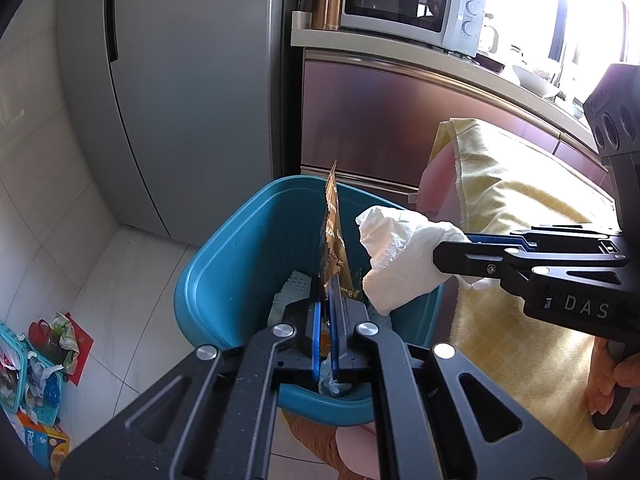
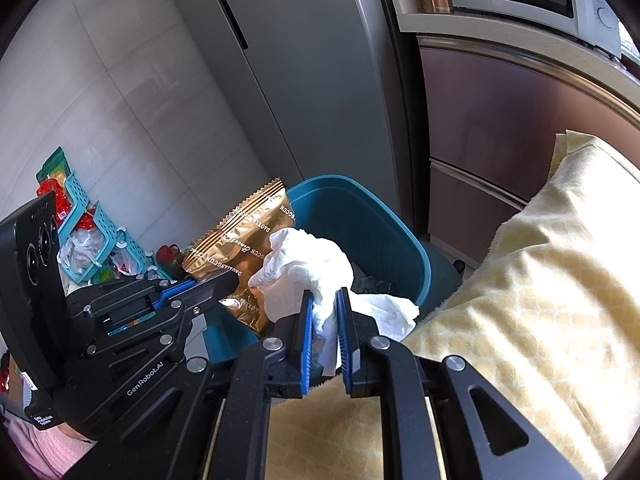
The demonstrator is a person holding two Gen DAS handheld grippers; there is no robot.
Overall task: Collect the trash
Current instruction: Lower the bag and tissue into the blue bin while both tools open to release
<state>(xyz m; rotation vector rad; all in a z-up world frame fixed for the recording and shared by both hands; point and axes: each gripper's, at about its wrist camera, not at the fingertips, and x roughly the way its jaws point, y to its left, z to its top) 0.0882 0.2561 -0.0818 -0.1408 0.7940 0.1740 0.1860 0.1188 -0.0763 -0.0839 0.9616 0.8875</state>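
My left gripper [image 1: 328, 280] is pinching the gold wrapper [image 1: 333, 240] over the blue bin [image 1: 224, 264]; my right gripper [image 2: 325, 312], at three o'clock, is clamping the white tissue [image 2: 304, 268] above its rim.

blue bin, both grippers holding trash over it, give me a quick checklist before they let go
1. Left gripper clamped on the gold snack wrapper: ok.
2. Wrapper over the blue bin opening: ok, it stands upright above the inside.
3. Right gripper clamped on the crumpled white tissue: ok.
4. Tissue fully over the opening: cannot tell, it hangs near the rim beside the yellow towel.
5. Room left in the bin: ok, trash only shows at the bottom.
6. Grippers apart from each other: ok, though the wrapper and tissue sit close.
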